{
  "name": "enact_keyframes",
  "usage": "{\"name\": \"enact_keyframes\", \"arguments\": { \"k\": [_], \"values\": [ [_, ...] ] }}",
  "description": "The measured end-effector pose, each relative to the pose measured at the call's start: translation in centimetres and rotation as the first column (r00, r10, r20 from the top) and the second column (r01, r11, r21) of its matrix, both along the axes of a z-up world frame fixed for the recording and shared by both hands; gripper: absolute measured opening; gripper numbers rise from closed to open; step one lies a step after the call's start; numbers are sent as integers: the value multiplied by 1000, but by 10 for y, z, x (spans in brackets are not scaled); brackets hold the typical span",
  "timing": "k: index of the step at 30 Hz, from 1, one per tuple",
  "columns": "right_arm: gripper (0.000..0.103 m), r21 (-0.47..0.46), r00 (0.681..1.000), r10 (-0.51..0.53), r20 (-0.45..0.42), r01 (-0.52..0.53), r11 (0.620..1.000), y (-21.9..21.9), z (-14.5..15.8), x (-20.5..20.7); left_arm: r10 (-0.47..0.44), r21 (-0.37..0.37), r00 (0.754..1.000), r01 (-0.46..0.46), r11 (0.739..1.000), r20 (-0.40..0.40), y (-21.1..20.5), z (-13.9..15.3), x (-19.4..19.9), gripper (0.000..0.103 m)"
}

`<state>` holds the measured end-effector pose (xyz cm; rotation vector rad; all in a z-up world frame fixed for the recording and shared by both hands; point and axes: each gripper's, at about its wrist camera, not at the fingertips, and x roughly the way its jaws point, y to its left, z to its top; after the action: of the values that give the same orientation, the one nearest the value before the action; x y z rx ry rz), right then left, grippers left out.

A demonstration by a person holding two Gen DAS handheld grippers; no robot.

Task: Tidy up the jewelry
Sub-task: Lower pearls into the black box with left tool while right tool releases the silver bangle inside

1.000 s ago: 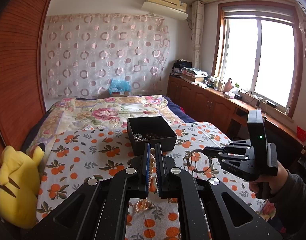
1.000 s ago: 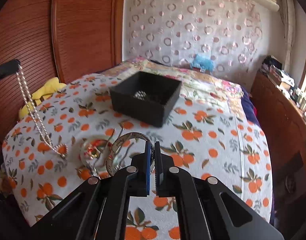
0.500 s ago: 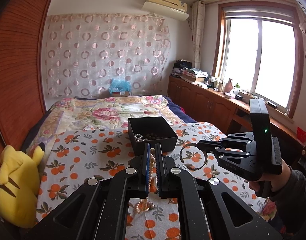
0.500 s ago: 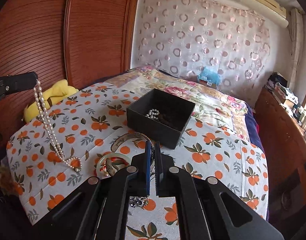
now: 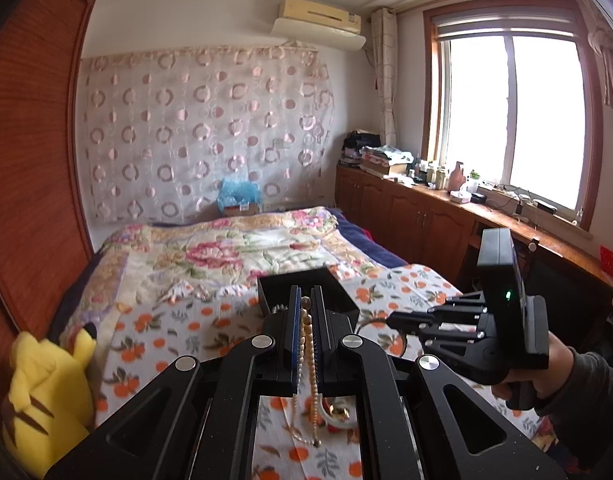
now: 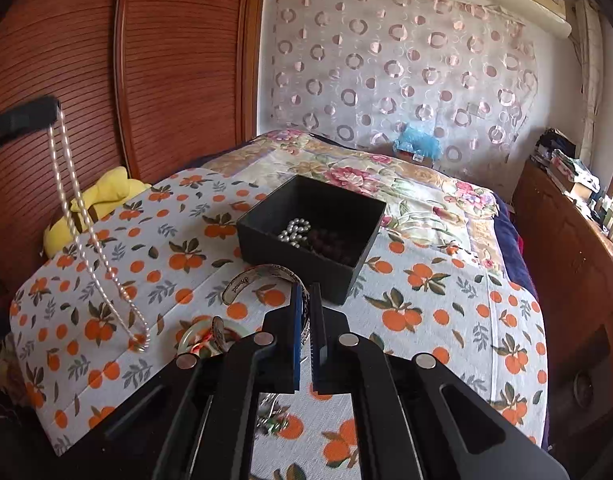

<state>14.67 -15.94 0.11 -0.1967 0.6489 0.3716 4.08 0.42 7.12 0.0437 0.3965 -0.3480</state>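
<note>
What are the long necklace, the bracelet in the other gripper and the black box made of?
Necklace: small round cream beads with a soft sheen, so probably pearls, real or fake.
Bracelet: a stiff open band, silvery-grey with lettering inside, so likely metal.
Box: matte black, with thin straight walls; cardboard or plastic, hard to say which.

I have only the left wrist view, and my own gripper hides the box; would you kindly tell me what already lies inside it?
Observer: The black box holds a silver-white bead string and a dark bead string.
Operator: Thank you. What exactly does the right gripper hold?
Observer: The right gripper is shut on a silver cuff bangle with lettering on its inner face, just in front of the box.
</note>
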Motion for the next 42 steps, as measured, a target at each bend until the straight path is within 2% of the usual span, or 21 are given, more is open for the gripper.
{"name": "enact_keyframes", "arguments": {
  "k": [15, 25, 30, 33, 38, 42],
  "values": [
    [4, 51, 1000, 0, 23, -1, 999, -13, 15, 70, -10, 29, 998, 8, 1000, 59, -21, 48, 71, 4],
    [5, 73, 1000, 20, -10, -19, 997, -13, -7, 118, -12, 51, 998, 9, 999, 59, -38, 60, 129, 4],
    [5, 91, 998, 41, -50, -36, 995, -12, -25, 127, -16, 64, 999, 14, 998, 37, -45, 53, 152, 4],
    [7, 136, 993, 71, -91, -59, 989, -14, -33, 131, -19, 72, 1000, 18, 997, 10, -50, 42, 170, 4],
    [7, 174, 994, 82, -78, -68, 983, -17, -30, 126, -17, 83, 999, 21, 996, -49, -51, 16, 194, 4],
    [7, 169, 997, 63, -53, -53, 984, -23, -25, 122, -6, 86, 996, 13, 996, -89, -48, -1, 208, 4]
  ]
}}
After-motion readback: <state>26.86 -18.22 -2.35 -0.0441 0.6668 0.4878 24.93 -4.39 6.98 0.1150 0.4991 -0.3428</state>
